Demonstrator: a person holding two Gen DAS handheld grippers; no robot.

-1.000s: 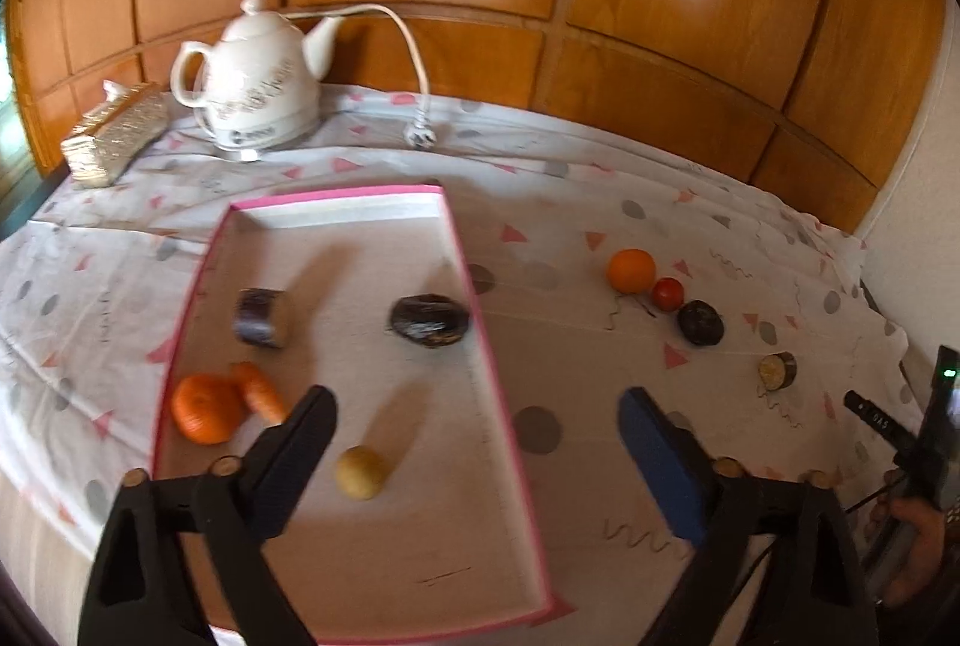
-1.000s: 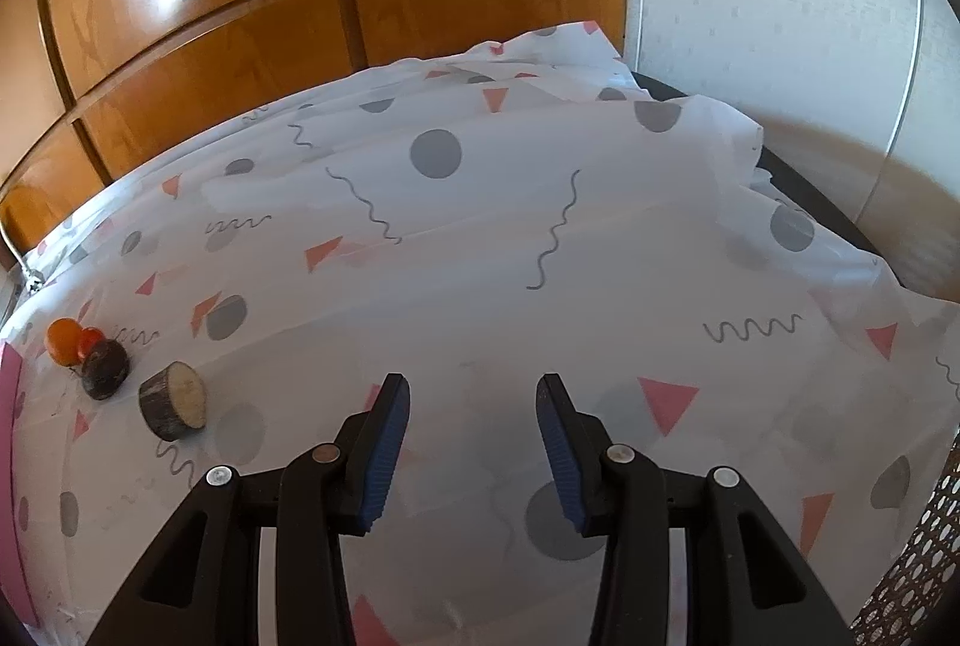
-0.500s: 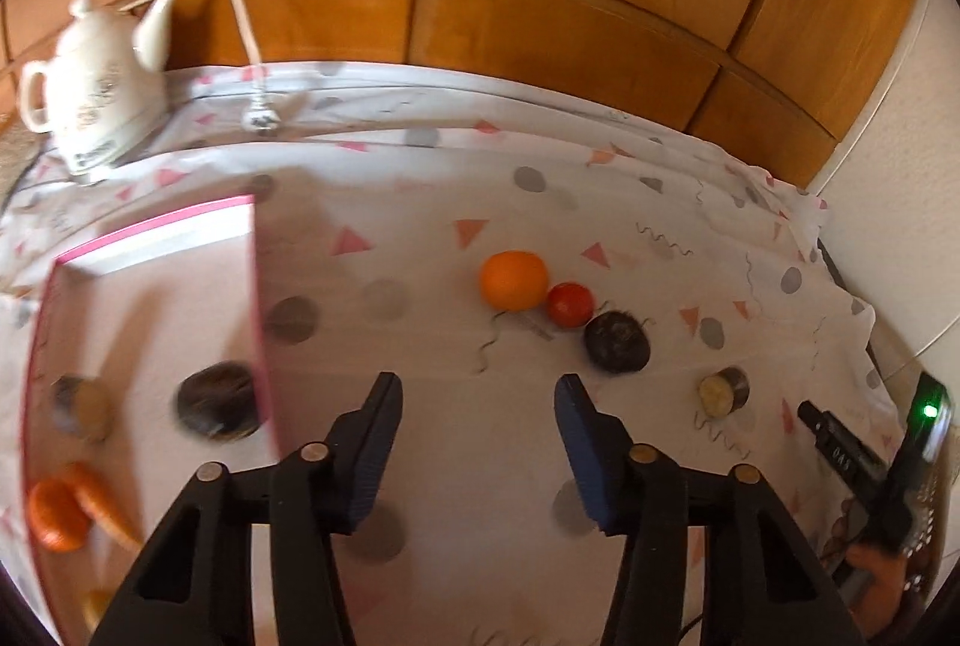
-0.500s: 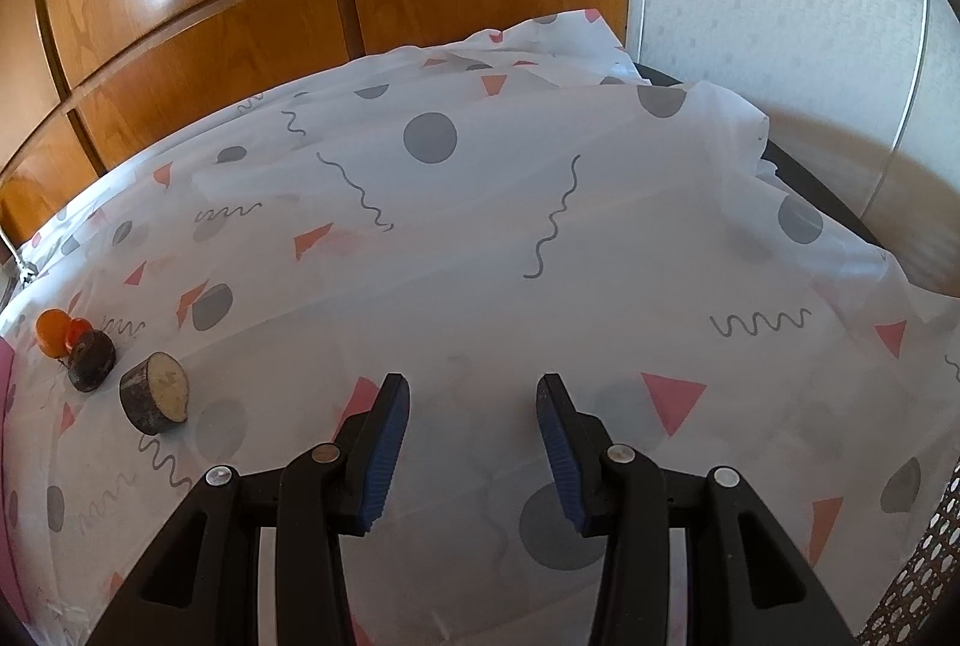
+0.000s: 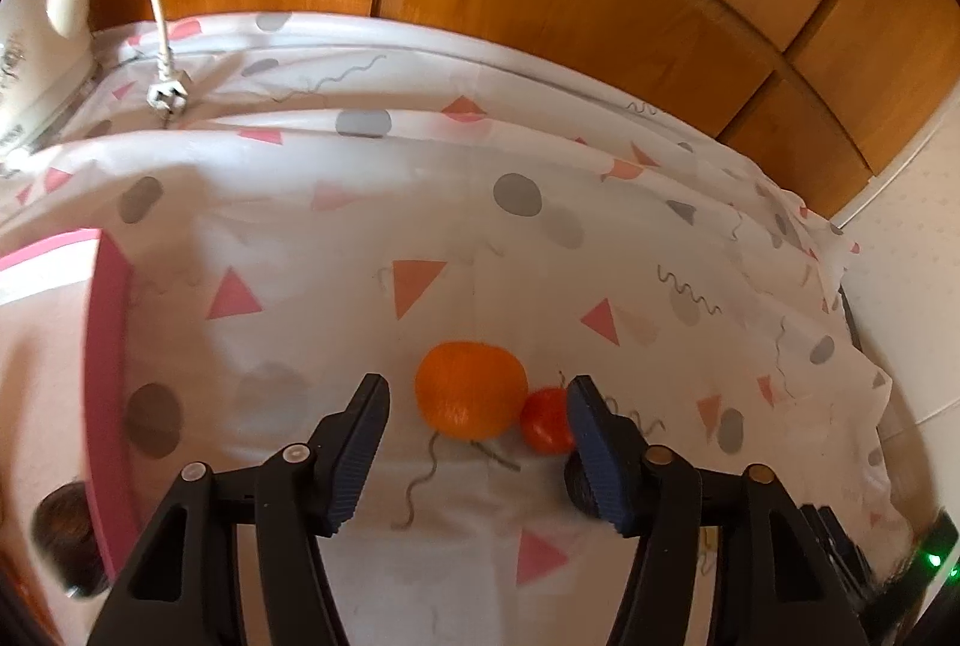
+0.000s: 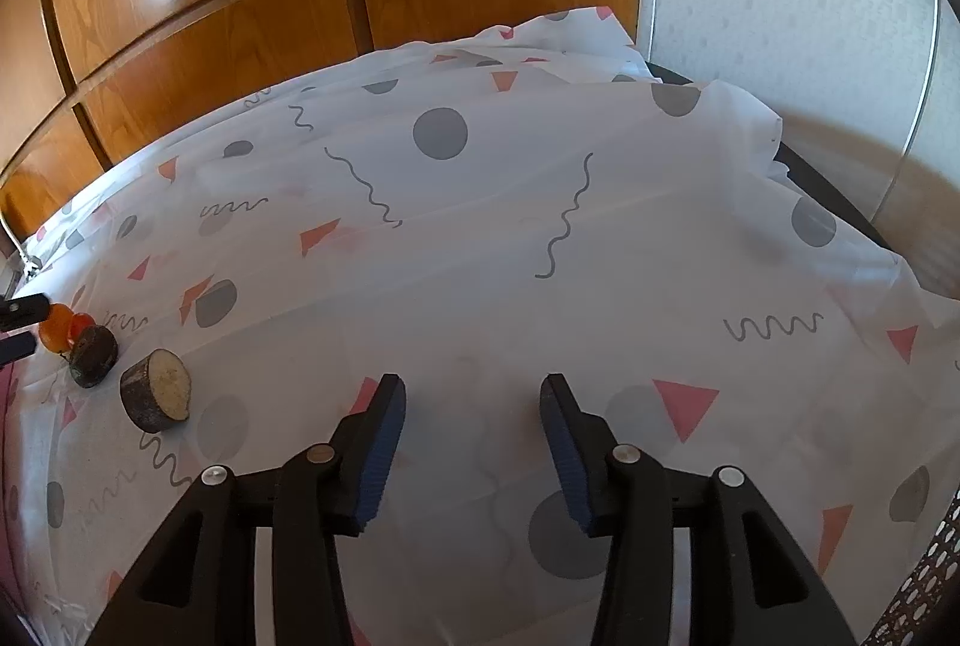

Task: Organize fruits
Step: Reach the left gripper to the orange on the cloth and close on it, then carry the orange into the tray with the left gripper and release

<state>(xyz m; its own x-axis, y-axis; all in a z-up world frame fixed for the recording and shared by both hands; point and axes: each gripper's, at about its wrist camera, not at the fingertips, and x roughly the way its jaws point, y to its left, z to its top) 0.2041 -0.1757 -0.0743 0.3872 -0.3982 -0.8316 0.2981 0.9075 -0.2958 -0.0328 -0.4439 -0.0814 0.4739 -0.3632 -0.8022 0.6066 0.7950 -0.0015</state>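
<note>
left gripper (image 5: 474, 406) moved from pink tray (image 5: 108, 376) over orange (image 5: 471, 397), jaws opening, right gripper (image 6: 471, 409) opening, empty

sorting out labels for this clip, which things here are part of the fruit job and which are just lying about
Part of the job:
orange
small red fruit
dark round fruit
cut piece with pale face
pink-rimmed tray

Just lying about:
white kettle
its cord and plug
patterned tablecloth

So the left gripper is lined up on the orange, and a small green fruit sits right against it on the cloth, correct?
Not quite: in the left wrist view the small fruit touching the orange is red, not green. The left gripper, jaws opening, is indeed lined up on the orange.
</note>
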